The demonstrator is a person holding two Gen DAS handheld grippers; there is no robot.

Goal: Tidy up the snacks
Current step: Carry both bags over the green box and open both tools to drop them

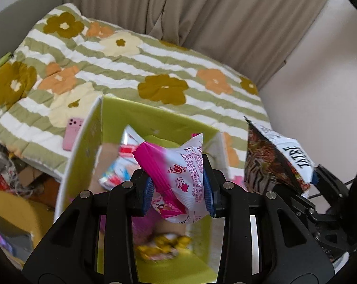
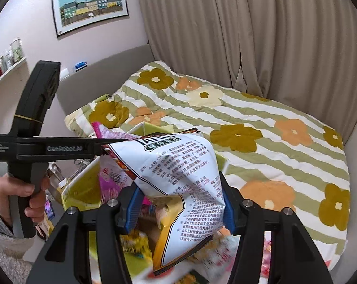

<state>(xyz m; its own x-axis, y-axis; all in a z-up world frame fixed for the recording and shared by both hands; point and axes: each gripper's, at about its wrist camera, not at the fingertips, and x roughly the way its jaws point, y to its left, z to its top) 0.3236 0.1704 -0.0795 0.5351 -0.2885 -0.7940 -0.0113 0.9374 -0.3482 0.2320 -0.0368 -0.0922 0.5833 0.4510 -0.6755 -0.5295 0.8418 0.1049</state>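
Tools [image 1: 181, 184] [image 2: 180, 207] — packets above box rim [image 1: 154, 110]

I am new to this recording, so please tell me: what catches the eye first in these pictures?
The left gripper is shut on a pink and white packet above a green box that holds more snacks. Beside it, the right gripper is shut on a white bag. Behind lies a flowered quilt.

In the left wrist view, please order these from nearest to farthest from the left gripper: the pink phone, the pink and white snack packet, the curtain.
1. Pink and white snack packet: clamped in the left gripper.
2. Pink phone: on the flowered quilt, left of the green box.
3. Curtain: at the back, behind the bed.
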